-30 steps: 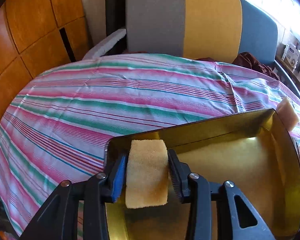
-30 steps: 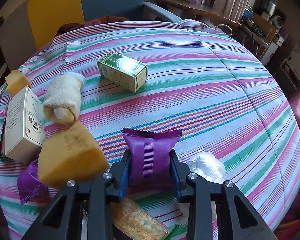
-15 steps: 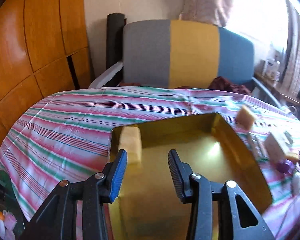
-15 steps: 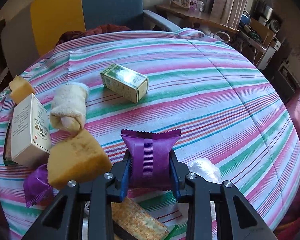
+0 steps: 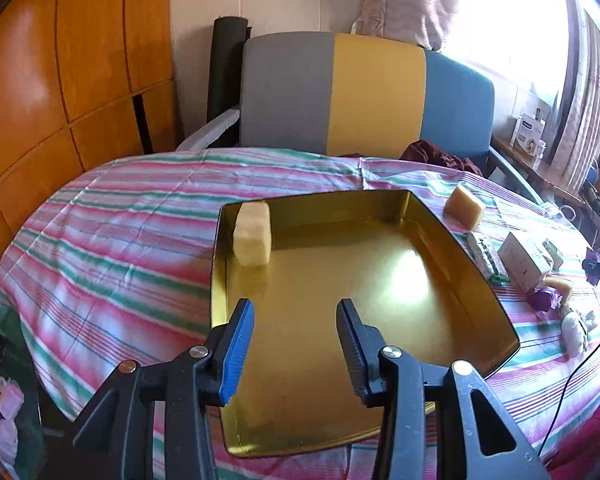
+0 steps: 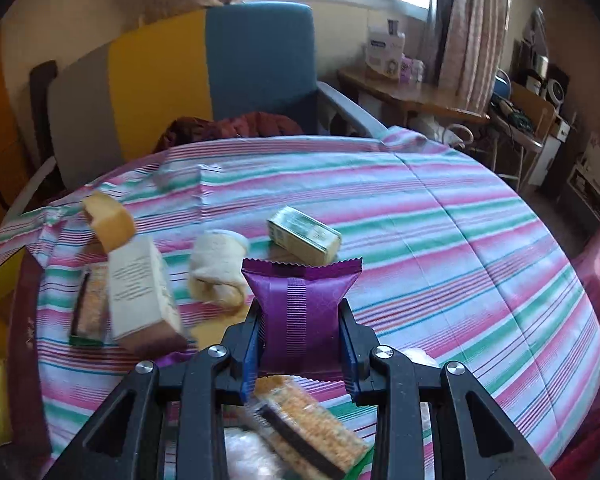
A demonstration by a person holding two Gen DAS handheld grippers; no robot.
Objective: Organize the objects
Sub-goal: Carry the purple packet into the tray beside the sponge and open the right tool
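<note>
Purple packet (image 6: 302,312) sits pinched between the right gripper's (image 6: 300,344) fingers, lifted above the table (image 6: 440,240). Sponge (image 5: 253,234) stands in the gold tray (image 5: 472,280) at its 11 o'clock corner; left gripper (image 5: 294,354) hangs above, fingers spread, empty.

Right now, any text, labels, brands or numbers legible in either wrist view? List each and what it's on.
Nothing can be read in full.
White box: lines of small print, blurred.
Green box: printed faces, blurred.
White carton on the side table: dark brand band and a picture, too small to read.
Purple packet in the right gripper: ribbed seam only, no text showing.
Gold tray: no markings.
</note>
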